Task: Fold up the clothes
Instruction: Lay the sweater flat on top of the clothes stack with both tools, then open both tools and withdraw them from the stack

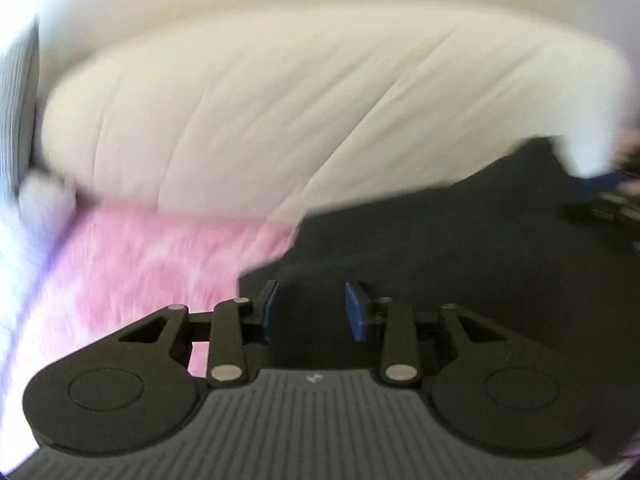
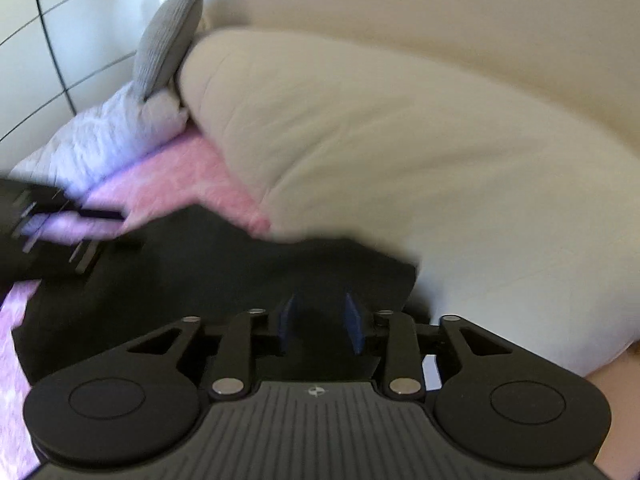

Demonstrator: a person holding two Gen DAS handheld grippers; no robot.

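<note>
Left hand-held gripper (image 1: 312, 310) and right hand-held gripper (image 2: 322, 322) hover with jaws apart, empty, over the dark garment (image 2: 208, 276); it lies flat on the bed's pink blanket (image 2: 188, 176) — ready for folding.

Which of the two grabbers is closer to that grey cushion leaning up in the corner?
Left. In the right wrist view the left gripper sits on the cushion's side of the black garment; the right gripper is farther from the grey cushion.

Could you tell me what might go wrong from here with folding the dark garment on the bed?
1. The dark garment lies partly against the cream duvet, so a grasp could catch bedding too.
2. Both views are blurred, so edges are hard to judge.
3. The left gripper and right gripper have open jaws holding nothing.
</note>
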